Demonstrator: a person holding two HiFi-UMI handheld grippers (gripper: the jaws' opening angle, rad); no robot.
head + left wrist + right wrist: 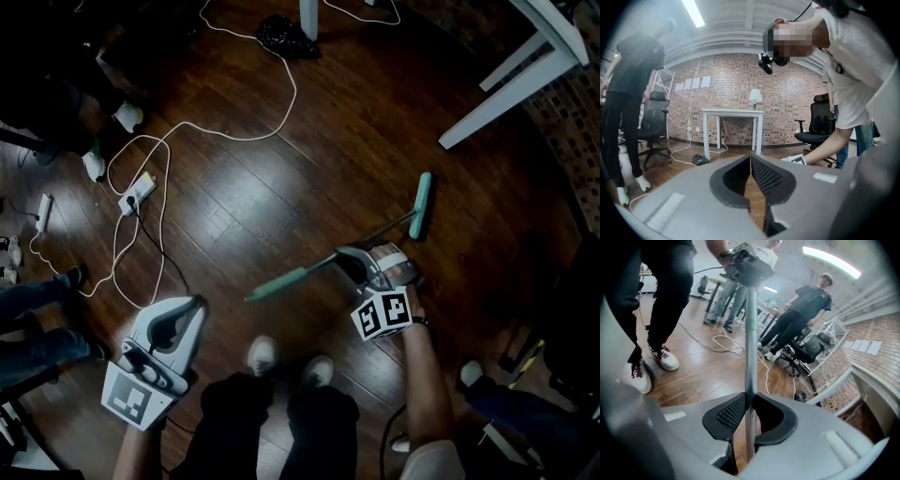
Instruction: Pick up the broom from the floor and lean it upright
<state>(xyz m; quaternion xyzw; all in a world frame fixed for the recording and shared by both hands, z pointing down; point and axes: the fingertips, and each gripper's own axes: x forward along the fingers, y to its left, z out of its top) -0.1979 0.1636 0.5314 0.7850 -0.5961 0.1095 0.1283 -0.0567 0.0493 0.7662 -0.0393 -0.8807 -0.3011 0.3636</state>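
Note:
The broom is off the wooden floor and slanted in the head view: teal head (423, 204) at the upper right, grey pole, teal grip end (279, 283) at the lower left. My right gripper (350, 262) is shut on the pole near its middle. In the right gripper view the pole (750, 343) runs straight up between the black pads, right gripper (749, 401) clamped on it. My left gripper (187, 307) hangs lower left, apart from the grip end. In the left gripper view the left gripper (751, 161) is shut with nothing in it.
White cables (234, 131) and a power strip (139, 190) lie on the floor at the left. White table legs (511, 80) stand at the upper right, a black bag (286, 36) at the top. Bystanders' feet (120, 117) are at the left, an office chair (818, 126) by the brick wall.

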